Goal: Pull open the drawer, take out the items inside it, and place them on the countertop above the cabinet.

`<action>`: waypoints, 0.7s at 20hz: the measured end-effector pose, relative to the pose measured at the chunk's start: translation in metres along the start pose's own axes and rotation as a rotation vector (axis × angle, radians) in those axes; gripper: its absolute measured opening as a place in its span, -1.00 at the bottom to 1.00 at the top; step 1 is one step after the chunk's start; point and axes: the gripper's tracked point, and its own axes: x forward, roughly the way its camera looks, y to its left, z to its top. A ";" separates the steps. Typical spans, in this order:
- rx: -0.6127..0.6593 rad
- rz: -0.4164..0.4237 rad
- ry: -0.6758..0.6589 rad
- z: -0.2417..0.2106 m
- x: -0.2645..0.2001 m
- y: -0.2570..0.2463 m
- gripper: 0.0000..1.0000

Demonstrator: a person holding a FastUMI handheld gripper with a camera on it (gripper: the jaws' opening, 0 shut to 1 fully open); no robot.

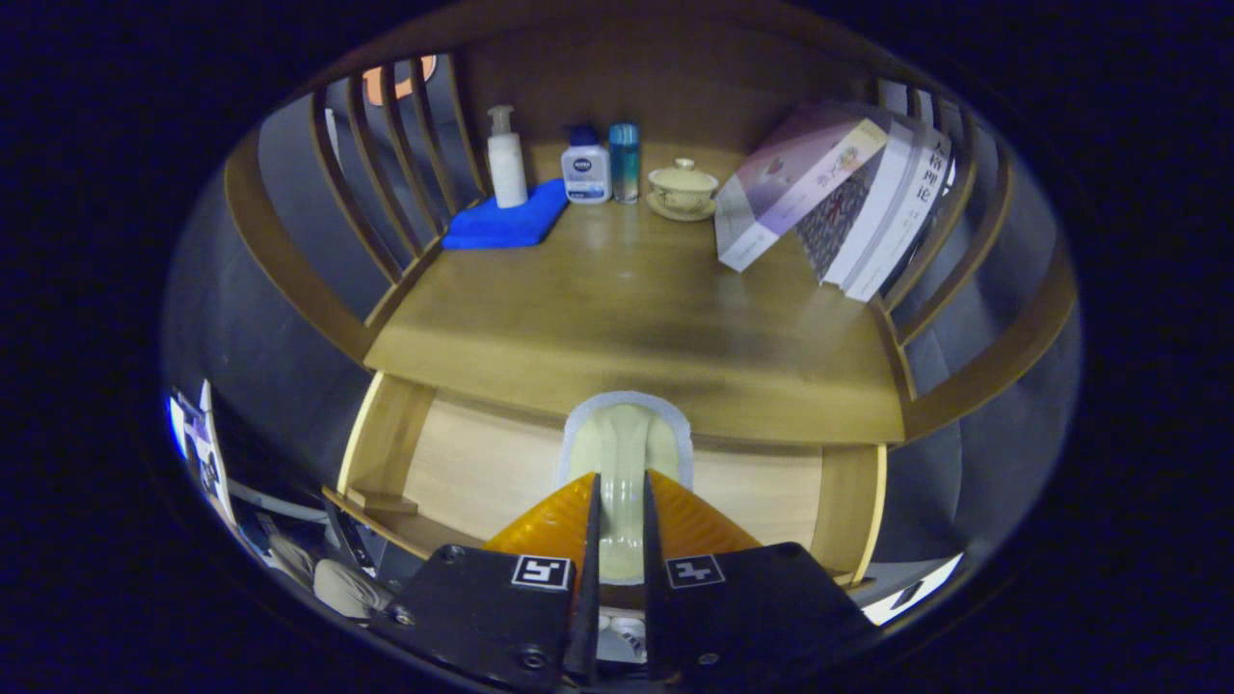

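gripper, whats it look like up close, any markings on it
The gripper has two black, flat-faced body plates, each carrying a small square black-and-white marker tag near its inner edge. Round screw heads sit along the plates' edges. Two thin, blade-like fingers run forward side by side from wedge-shaped bases.

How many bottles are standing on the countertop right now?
3, all along the back: a white pump bottle on the blue cloth, then a white bottle and a teal bottle beside the lidded cup.
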 end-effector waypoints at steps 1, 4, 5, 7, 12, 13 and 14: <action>0.006 0.004 -0.008 0.008 0.000 0.001 -0.54; 0.025 0.001 -0.021 0.030 0.004 0.001 -0.54; 0.035 -0.005 -0.025 0.037 0.007 0.000 -0.54; 0.056 -0.011 -0.027 0.050 0.015 -0.002 -0.54; 0.091 -0.021 -0.037 0.083 0.038 -0.007 -0.55; 0.099 -0.018 -0.038 0.088 0.042 -0.007 -0.55; 0.106 -0.024 -0.038 0.092 0.047 -0.009 -0.55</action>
